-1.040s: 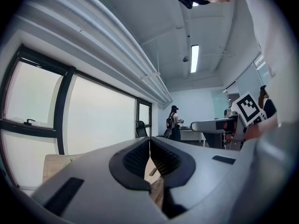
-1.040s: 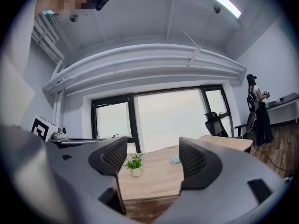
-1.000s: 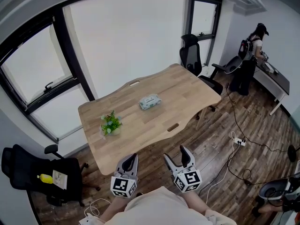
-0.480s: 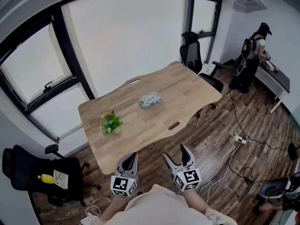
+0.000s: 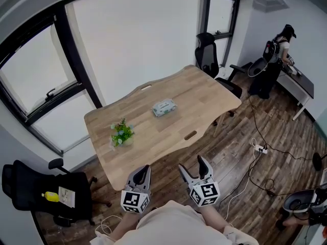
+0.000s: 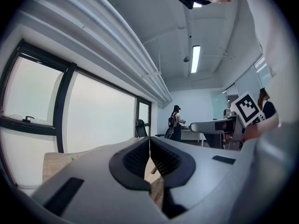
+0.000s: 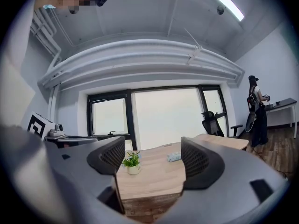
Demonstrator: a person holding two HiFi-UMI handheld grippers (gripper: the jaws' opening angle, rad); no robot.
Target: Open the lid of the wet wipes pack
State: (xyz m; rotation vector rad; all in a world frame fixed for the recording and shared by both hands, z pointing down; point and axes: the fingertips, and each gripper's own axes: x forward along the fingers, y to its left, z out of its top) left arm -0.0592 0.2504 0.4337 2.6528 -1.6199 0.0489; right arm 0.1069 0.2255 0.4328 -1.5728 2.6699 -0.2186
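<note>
1. Wooden tabletop (image 5: 204,98) in a window-lit office carries the wet wipes pack (image 5: 164,107) near its middle, lying flat and well apart from a small potted plant (image 5: 121,134) nearer the left edge.
2. In the head view the pack's long axis runs from lower left to upper right, roughly along the tabletop's length. Its lid is too small to make out, so the hinge end cannot be told.
3. Left tool (image 5: 142,173) hangs by the person's body, jaws together on nothing. Right tool (image 5: 193,166), beside it, has its jaws apart and empty. Both are well short of the tabletop.
4. The step in hand looks to be the approach. It is likely done best by closing in until the lid's free lip is visible, then pinning the pack's body with one tool while the other lifts that lip away from the hinge.
</note>
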